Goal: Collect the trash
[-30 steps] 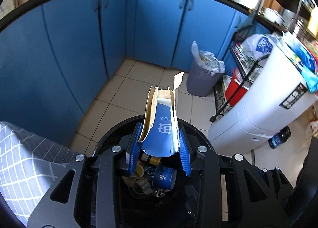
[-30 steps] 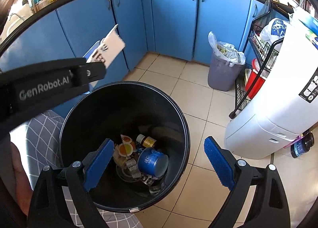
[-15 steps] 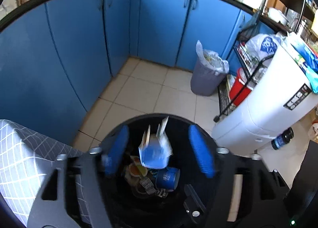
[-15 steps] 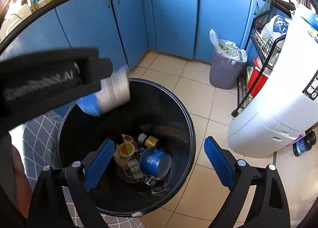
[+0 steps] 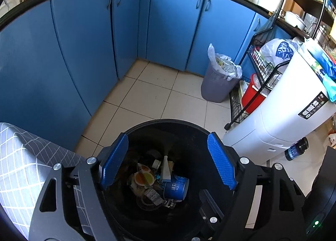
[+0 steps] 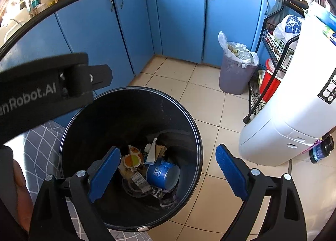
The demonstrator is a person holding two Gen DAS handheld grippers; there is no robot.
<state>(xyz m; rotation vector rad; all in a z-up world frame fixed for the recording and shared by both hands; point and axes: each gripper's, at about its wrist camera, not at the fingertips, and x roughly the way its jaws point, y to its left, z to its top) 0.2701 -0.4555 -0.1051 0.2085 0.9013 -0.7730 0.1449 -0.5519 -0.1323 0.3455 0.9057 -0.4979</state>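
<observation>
Left wrist view: the left gripper (image 5: 168, 165) stands with its blue ribbed jaws spread wide and nothing between them, directly above the round black plastic trash bin (image 5: 168, 123). At the bin's bottom lie a blue paper cup on its side with white characters too small to read (image 5: 175, 187), a torn blue-and-white carton piece (image 5: 164, 169) standing tilted against the cup, a round foil lid with orange and yellow patches (image 5: 143, 178), a clear wrapper with a printed label (image 5: 152, 194) and a small white-capped bottle (image 5: 156, 163). On the tiled floor behind stands a grey ribbed wastebasket lined with a white plastic bag (image 5: 218, 85), full of scraps. A white appliance with a black label (image 5: 283, 119) stands to the right; the label's print is illegible. A grey checked cloth (image 5: 23, 165) lies at left. Right wrist view: the right gripper (image 6: 168, 173) is likewise spread apart and empty, over the near rim of the same bin (image 6: 195, 157). The cup (image 6: 162, 173), carton piece (image 6: 151, 152) and foil lid (image 6: 131, 160) lie together on the bin floor. The left gripper's black body crosses the upper left, bearing white lettering that reads "nRobot.AI" (image 6: 29, 98). The wastebasket (image 6: 235, 77) stands near the blue cabinet doors (image 6: 180, 20).
</observation>
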